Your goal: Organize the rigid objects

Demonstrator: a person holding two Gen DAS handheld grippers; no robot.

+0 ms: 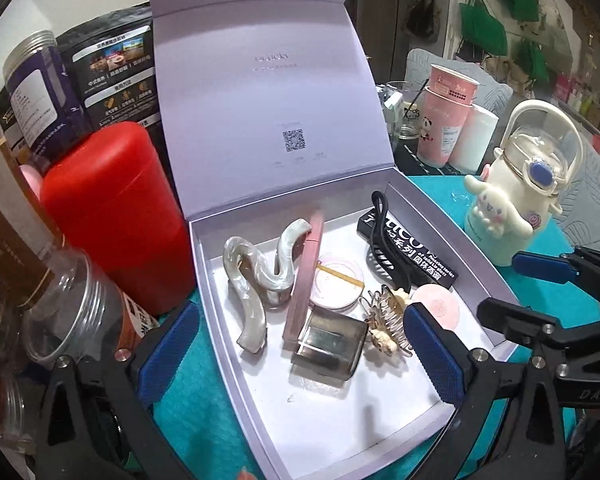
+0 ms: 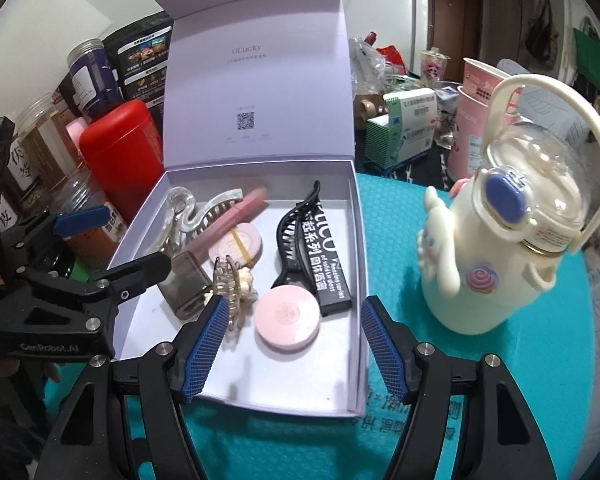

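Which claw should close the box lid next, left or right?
Probably left. The left claw stands open over the box, more directly before the upright lid. The right claw, also open and empty, straddles the box's right wall.

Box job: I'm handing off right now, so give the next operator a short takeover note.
Left gripper: jaws wide open, empty, over the box.
Right gripper: jaws open, empty, at the box's near edge.
In the box: pearl hair clips, pink bar, smoky clear block, gold claw clip, round pink compact, black claw clip, black labelled box.
Left: white bottle stands on the teal mat; lid open.
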